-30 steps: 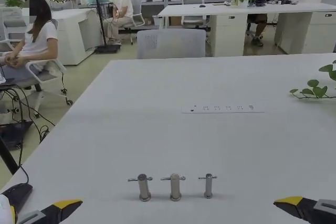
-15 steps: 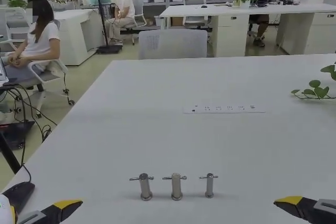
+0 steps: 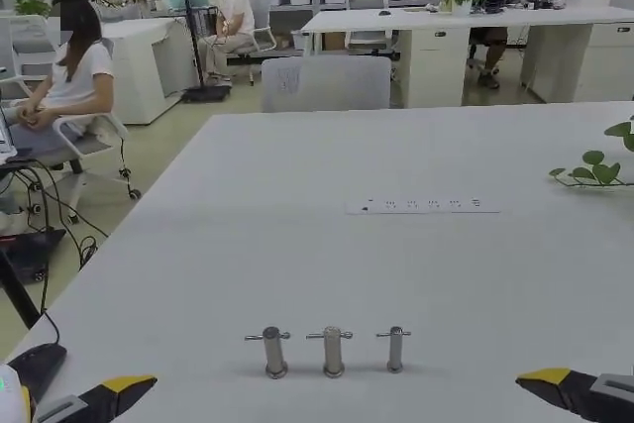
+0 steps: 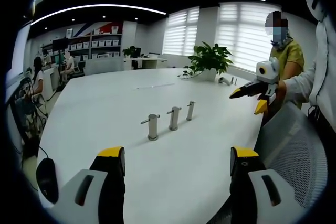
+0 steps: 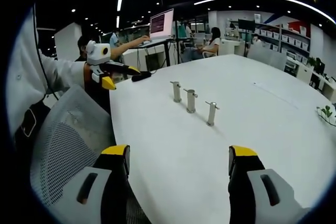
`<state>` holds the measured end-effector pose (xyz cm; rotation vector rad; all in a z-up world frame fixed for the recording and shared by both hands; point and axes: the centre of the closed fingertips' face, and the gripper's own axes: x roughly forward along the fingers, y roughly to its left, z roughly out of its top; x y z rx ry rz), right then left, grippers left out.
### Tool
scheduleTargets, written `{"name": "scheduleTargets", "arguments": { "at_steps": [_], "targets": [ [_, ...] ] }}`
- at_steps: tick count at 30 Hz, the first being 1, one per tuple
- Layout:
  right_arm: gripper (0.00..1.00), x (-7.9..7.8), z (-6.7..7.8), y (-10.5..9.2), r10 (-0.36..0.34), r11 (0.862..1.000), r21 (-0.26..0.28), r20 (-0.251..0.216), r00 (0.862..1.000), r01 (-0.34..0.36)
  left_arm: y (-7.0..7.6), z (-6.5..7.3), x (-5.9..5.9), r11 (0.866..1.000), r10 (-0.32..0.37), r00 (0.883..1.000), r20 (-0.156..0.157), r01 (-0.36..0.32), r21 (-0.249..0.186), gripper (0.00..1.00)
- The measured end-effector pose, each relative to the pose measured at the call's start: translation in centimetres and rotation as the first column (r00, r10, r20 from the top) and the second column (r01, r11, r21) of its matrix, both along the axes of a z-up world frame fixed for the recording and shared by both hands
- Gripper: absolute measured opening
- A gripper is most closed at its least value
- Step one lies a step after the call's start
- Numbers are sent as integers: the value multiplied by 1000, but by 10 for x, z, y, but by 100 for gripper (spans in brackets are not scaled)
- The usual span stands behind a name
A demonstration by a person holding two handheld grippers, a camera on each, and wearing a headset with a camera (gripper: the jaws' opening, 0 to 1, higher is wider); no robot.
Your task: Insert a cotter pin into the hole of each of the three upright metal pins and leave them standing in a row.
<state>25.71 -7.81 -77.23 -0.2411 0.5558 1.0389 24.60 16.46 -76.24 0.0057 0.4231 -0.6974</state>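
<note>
The yellow-tipped left gripper (image 4: pixel 177 156) and the yellow-tipped right gripper (image 5: pixel 178 156) both have their jaws wide apart with nothing between them. They sit at the lower left and lower right corners of the head view, well apart from the work.

The three silver cylindrical metal pins (image 3: pixel 332 354) stand in a row at the lower centre of the head view, on the bare white table (image 3: pixel 416 264), each apart from its neighbour. Each pin's long axis runs straight up, with its broader foot down. A thin cotter pin (image 3: pixel 328 336) crosses each one just under the top, lying level and pointing left-right along the line of the row (so the task looks done, as far as I can judge).

The risk from here is a stray jaw. A gripper swept in low across the table could knock a pin over, most easily the slimmer pin at the right end (image 3: pixel 394 349). It could also catch a protruding cotter end and drag it out of its hole.
</note>
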Motion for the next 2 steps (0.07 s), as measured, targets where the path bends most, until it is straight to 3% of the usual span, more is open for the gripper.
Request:
{"name": "scheduleTargets", "arguments": {
  "at_steps": [2],
  "targets": [
    [79, 1, 0, -1, -4, 1000, 2, -1, 1000, 4, -1, 0, 1, 1000, -2, 1000, 1, 2, 0, 82]
  ]
}}
